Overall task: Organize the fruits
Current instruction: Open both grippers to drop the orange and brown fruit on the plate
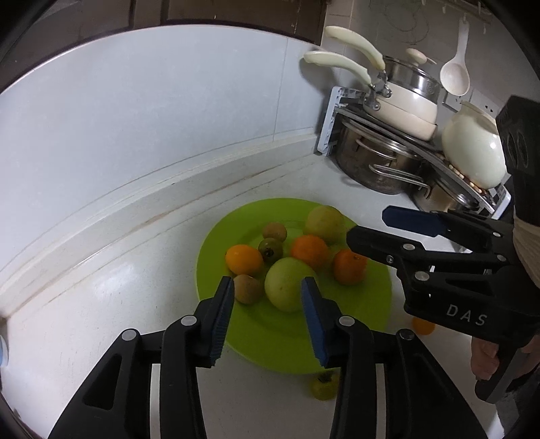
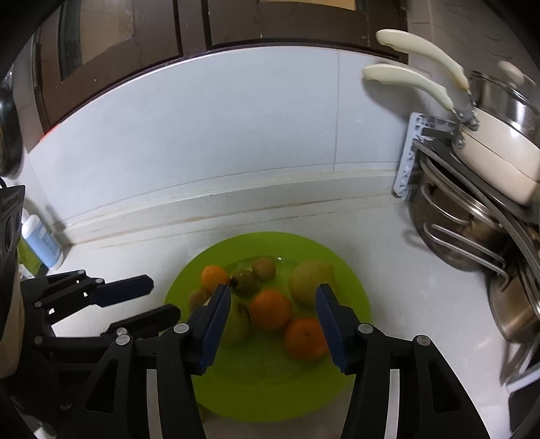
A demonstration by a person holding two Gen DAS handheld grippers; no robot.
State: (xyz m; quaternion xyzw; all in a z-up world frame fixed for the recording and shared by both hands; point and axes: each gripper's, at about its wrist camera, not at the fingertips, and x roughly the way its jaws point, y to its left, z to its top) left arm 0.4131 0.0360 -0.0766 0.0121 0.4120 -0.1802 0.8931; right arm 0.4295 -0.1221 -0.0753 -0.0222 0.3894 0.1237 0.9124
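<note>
White counter (image 1: 135, 304): green plate (image 1: 354, 320) bearing fruit. Left gripper (image 1: 268, 314) parted, empty, over the plate's near green apple (image 1: 287, 287) (untouched). Right gripper (image 2: 273, 324) likewise parted, empty, above the plate's oranges (image 2: 270, 309).

Home kitchen: white counter (image 1: 141, 304), tiled backsplash (image 1: 168, 111), stacked pots (image 1: 398, 98) on rack, hanging ladle (image 1: 455, 72), dark cabinets (image 2: 135, 30).

The white surface (image 1: 141, 304) runs along a pale tiled wall. A green plate (image 1: 354, 304) lies on it, near the middle. Off the plate, touching the surface just beside the plate's near rim, sit a small yellow-green fruit (image 1: 324, 386) and an orange fruit (image 1: 423, 326). At the right stands a rack (image 1: 332, 118) of pots. At the far left a white-and-blue bottle (image 2: 42, 241) stands by the wall.
</note>
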